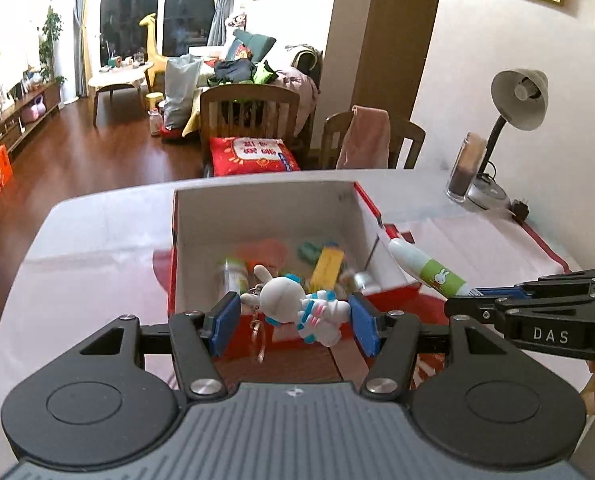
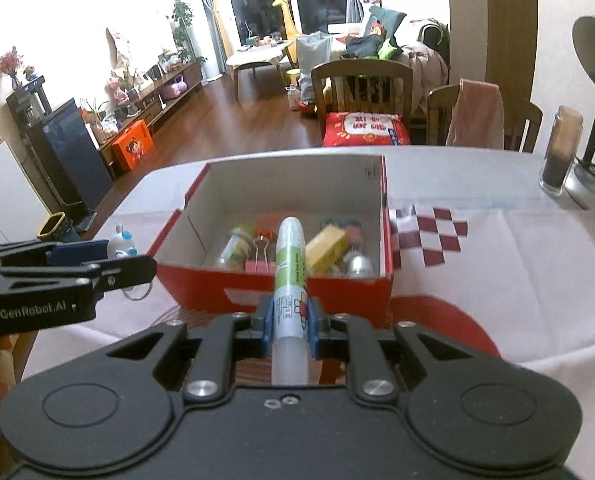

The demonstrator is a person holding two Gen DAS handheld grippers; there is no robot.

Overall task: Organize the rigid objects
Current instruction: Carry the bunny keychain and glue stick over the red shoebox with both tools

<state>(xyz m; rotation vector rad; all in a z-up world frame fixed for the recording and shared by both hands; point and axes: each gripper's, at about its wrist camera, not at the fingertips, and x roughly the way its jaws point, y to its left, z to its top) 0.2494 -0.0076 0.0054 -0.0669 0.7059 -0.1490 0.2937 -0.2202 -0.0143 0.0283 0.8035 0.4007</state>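
the left gripper (image 1: 295, 320) holds a white rabbit figure (image 1: 297, 306) crosswise between its blue pads (image 1: 226, 322), just outside the near wall of the red box (image 1: 393, 236); a clear keyring loop (image 1: 259, 338) dangles below the figure. in the right wrist view only the figure's head and blue ear (image 2: 122, 240) show above the left gripper's arm, the rest being hidden. the box stands open on the tabletop (image 1: 97, 232) toward its far edge. its contents are blurred in the left view; the right view makes out a pink binder clip (image 2: 260, 262), a yellow block (image 2: 326, 249), a small jar lying down (image 2: 235, 249) and a silvery rounded piece (image 2: 359, 266), with more behind that cannot be identified. the right gripper (image 2: 290, 322) is clamped narrow on a green-and-white glue stick (image 2: 291, 264), whose tip reaches over the box's near wall. a desk lamp (image 1: 517, 100) at the tabletop's far right corner is cut off in the right view.
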